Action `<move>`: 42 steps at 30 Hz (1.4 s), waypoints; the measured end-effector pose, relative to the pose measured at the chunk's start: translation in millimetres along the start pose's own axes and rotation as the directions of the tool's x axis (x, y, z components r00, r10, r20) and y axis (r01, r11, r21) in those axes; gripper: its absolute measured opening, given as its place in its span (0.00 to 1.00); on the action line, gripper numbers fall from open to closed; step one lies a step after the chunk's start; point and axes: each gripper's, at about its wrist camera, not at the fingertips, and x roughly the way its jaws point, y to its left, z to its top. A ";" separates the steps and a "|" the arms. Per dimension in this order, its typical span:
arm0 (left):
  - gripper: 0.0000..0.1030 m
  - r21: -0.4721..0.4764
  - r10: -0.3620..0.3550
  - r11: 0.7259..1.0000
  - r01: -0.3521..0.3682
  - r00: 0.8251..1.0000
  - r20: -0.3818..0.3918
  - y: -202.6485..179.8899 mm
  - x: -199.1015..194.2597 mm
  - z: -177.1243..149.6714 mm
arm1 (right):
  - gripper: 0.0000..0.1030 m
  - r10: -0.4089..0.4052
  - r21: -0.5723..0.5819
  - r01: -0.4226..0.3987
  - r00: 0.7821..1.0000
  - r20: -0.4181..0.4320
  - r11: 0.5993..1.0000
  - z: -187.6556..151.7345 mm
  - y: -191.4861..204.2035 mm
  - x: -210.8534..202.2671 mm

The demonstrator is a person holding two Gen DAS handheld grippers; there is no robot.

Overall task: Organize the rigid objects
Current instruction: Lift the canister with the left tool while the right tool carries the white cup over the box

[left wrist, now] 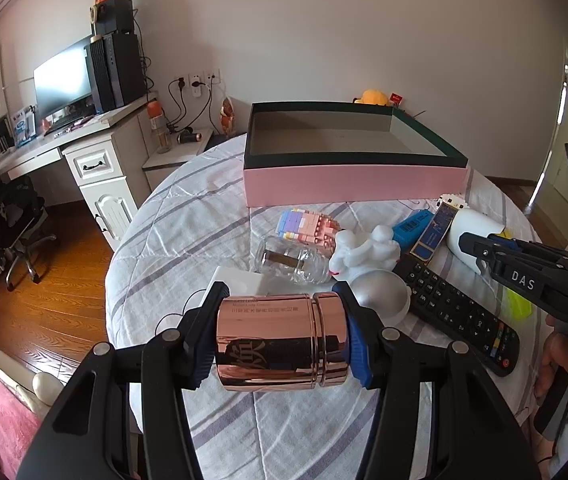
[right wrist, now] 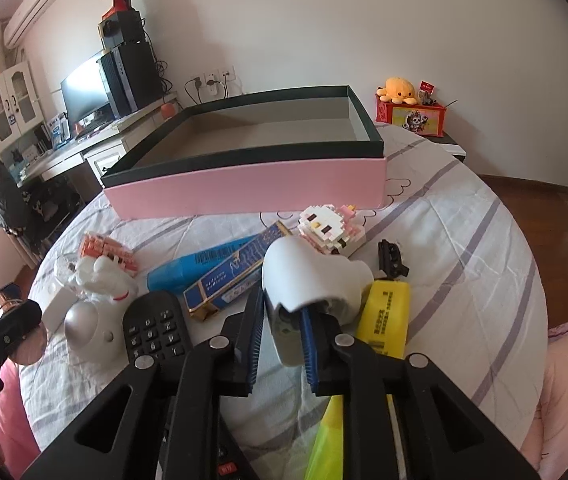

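Sideways, a shiny rose-gold tin (left wrist: 282, 342) sits clamped in the left claw (left wrist: 280, 340).

My left hand-held gripper (left wrist: 280, 344) is black with blue pads, around a shiny rose-gold canister (left wrist: 282, 346). The bed (left wrist: 188, 232) wears white bedding with grey stripes. At its far edge the box (left wrist: 353, 186) is pink outside, dark green at the rim, grey inside. The remote (left wrist: 457, 310) is black, the figurine (left wrist: 367, 256) white, the marker (right wrist: 383, 318) yellow, the block toy (left wrist: 305, 224) pastel.
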 end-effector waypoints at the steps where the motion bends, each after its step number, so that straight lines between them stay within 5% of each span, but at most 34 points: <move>1: 0.53 0.003 0.001 1.000 -0.001 1.000 -0.001 -0.9 0.5 0.5 | 0.20 -0.003 -0.003 0.003 1.000 -0.005 1.000 2.2 0.2 2.6; 6: 0.53 0.004 0.004 1.000 -0.004 1.000 0.001 -2.6 -0.7 1.9 | 0.29 -0.016 -0.005 0.016 1.000 -0.001 1.000 8.9 2.6 9.4; 9: 0.53 0.004 0.008 1.000 -0.008 1.000 0.008 -1.8 -3.5 4.1 | 0.11 -0.005 -0.026 0.005 1.000 -0.004 1.000 9.9 3.5 11.0; 24: 0.53 0.009 -0.028 1.000 0.027 0.998 0.053 -8.3 -14.1 32.7 | 0.09 0.046 -0.103 -0.039 0.997 0.067 0.994 22.5 12.1 -24.3; 33: 0.53 0.027 -0.070 0.997 0.068 0.994 0.084 -23.1 11.6 89.6 | 0.09 0.076 -0.151 -0.060 0.992 0.101 0.987 58.1 17.4 -28.2; 42: 0.53 0.066 -0.069 0.996 0.066 0.996 0.051 -38.2 79.6 153.7 | 0.10 0.093 -0.192 -0.079 0.993 0.069 0.978 109.5 28.4 16.7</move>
